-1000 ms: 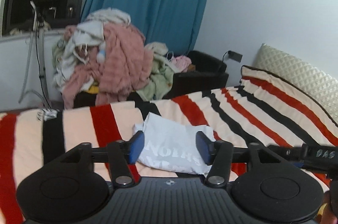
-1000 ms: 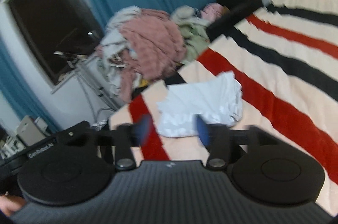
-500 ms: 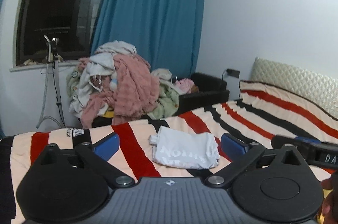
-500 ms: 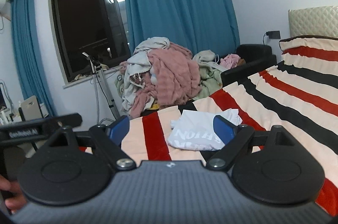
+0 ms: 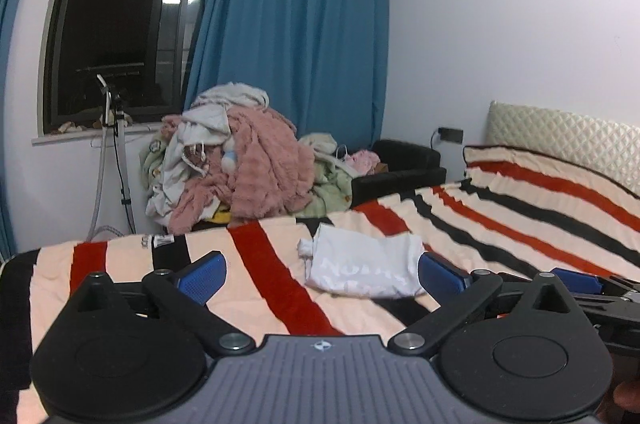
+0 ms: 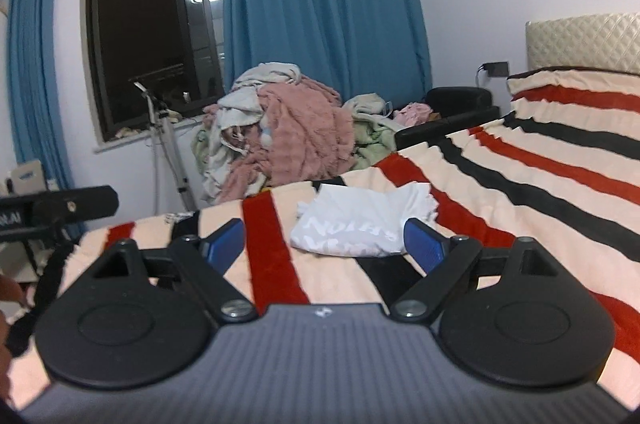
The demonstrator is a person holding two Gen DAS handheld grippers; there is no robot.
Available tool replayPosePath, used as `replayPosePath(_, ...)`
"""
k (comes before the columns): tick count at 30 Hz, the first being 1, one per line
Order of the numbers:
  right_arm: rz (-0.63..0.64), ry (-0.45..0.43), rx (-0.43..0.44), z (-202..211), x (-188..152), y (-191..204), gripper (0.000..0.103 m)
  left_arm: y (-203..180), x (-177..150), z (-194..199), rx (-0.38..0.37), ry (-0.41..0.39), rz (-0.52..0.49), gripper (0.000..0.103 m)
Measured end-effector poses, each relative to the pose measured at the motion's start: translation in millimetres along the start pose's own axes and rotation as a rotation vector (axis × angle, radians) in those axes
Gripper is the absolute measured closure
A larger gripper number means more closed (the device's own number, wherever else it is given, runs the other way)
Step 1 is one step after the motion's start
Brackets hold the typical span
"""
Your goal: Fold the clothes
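White t-shirt lies folded into a compact packet on the striped blanket, printed letters facing up, just ahead of both my grippers and between their fingers in each view. It already lies the way the task wants. Whether it's done for good or due another fold, can't tell.

My left gripper is spread wide, holding nothing. My right gripper is the same: wide apart, empty, above the blanket and clear of the shirt.

Beyond the shirt, past the blanket's far edge, a big clothes pile (pink fluffy thing on top) is heaped in front of the blue curtain. A black armchair is right of it.

Risks: the packet is loose cotton, so a finger dragged low across it could catch the top layer and flip the fold open. The edge nearest my right gripper looks ruffled; pinching only there would lift one layer and leave the rest. The blanket is soft and could bunch up into a grip.

View differences: the left wrist view shows my other gripper's blue pads at far right, and a small bunched bit at the shirt's left end. The right wrist view shows the ruffled right edge better, and a fingertip at far left.
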State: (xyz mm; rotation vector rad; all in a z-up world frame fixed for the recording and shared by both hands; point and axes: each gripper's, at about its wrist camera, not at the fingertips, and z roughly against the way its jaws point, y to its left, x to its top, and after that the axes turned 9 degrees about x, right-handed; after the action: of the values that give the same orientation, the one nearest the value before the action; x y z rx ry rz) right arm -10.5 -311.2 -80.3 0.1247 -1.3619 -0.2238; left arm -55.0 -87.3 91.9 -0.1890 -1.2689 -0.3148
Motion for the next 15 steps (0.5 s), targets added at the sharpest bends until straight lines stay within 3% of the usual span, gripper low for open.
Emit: replayPosePath(15, 0.005, 0.018, -0.033, -27.8, -30.3, -0.3, 0.015, 16.9, -45.6, -42.0, 0.014, 0.090, 0.026, 0.000)
